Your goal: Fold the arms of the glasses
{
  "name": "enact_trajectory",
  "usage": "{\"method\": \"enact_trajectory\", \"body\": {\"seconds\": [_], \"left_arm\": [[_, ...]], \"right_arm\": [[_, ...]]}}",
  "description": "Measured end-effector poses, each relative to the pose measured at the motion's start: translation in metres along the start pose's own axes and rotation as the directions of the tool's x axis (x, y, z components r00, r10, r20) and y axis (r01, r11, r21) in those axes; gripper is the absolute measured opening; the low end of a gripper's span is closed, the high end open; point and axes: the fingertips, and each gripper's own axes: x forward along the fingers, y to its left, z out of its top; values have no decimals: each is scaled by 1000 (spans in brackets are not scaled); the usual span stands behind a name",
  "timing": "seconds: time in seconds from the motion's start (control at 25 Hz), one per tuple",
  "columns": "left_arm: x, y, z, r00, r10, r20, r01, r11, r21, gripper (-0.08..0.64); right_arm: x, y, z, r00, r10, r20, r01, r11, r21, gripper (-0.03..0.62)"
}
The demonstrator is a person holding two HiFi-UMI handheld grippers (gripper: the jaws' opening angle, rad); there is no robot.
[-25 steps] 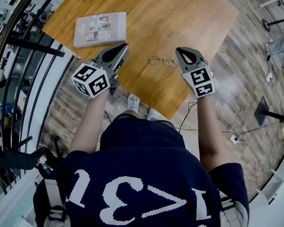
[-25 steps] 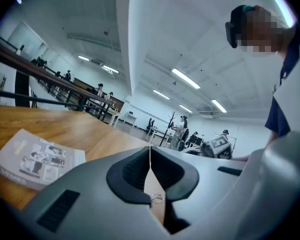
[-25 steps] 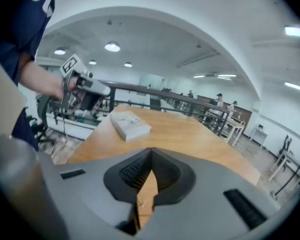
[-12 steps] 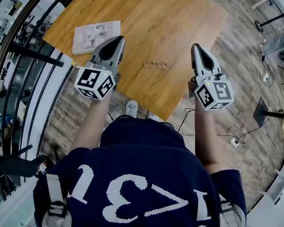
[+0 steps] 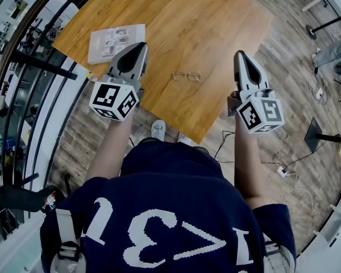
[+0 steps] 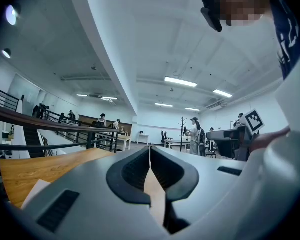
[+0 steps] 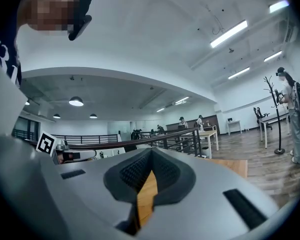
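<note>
Though seemingly open-armed, glasses [image 5: 187, 77] on table [image 5: 210, 21] near booklet [image 5: 115, 42]

Thin wire-framed glasses [image 5: 186, 77]: too small in the head view to tell whether the arms lie open or folded.
Grey printed booklet [image 5: 115, 43]: its print is too small to read. The tip of the left gripper [image 5: 141, 46] covers part of the edge nearest the glasses.
Wooden tabletop [image 5: 204, 27]: the far side is cut off by the head view's top edge. The right gripper [image 5: 238, 54] hides a bit of its right edge.
Person's hands: out of sight behind the grippers.
People at the far desks [image 6: 196, 134]: too small to make out.
</note>
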Motion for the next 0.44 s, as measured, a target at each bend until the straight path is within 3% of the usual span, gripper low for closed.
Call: {"method": "enact_trajectory", "body": {"seconds": [0.44], "left_arm": [[1, -2, 1, 1000, 2, 15, -2, 1000, 13, 20]], "right_arm": [[-3, 3, 11, 999, -13, 30, 14, 999, -37, 23]]}}
